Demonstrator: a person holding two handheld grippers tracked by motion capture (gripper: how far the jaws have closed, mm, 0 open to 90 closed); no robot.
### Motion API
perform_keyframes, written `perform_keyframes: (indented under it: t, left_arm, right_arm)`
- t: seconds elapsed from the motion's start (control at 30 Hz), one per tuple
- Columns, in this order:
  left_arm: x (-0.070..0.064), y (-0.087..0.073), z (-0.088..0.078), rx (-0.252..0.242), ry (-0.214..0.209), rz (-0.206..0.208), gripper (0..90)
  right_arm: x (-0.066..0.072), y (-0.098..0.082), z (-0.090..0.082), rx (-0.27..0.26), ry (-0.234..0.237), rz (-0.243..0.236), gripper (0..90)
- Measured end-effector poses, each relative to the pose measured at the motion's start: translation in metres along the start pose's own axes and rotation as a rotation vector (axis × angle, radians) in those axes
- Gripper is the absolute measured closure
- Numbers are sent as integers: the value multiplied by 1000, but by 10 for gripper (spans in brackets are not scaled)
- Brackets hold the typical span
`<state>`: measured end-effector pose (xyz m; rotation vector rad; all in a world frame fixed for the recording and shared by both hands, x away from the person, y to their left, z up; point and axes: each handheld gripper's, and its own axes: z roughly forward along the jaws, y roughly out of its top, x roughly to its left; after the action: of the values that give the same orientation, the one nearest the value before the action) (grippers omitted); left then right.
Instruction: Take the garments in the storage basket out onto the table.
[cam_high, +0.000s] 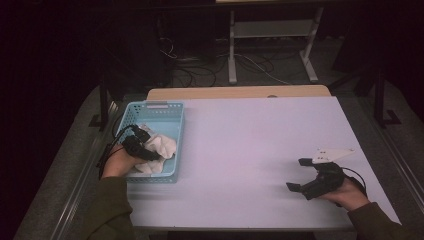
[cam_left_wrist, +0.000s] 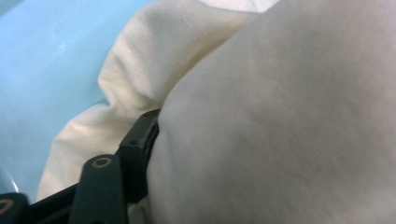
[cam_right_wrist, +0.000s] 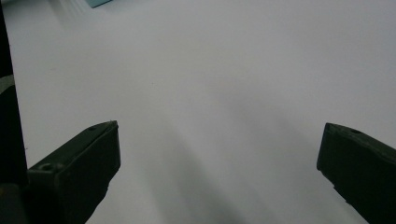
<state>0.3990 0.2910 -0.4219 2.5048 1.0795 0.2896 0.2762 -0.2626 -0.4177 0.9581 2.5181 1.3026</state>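
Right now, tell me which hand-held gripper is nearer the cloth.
Left. The left hand-held gripper is in the basket, jaws around the cloth; the right hand-held gripper rests far across the table.

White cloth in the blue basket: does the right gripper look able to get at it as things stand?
Probably yes. The right gripper rests open on the bare table with nothing between it and the basket, though the left gripper is already at the cloth.
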Motion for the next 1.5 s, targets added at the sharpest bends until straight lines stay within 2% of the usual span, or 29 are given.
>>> perform_keyframes:
  t: [0.13, 0.33, 0.37, 0.8, 1.13, 1.5]
  left_arm:
    - [0, 0, -1, -3, 0, 1, 422]
    - [1, 1, -1, -4, 7, -20, 491]
    - [1, 1, -2, -4, 10, -19, 523]
    - [0, 3, -2, -1, 18, -21, 644]
    - [-1, 5, -1, 2, 19, -47, 697]
    - [-1, 7, -5, 5, 26, -67, 704]
  right_arm:
    - [1, 1, 2, 8, 2, -3, 0]
    - [1, 0, 1, 4, -2, -2, 0]
    - [0, 0, 1, 4, -2, -4, 0]
    - [1, 0, 0, 4, -4, -4, 0]
    - [1, 0, 0, 6, -2, -9, 0]
    - [1, 0, 1, 3, -1, -8, 0]
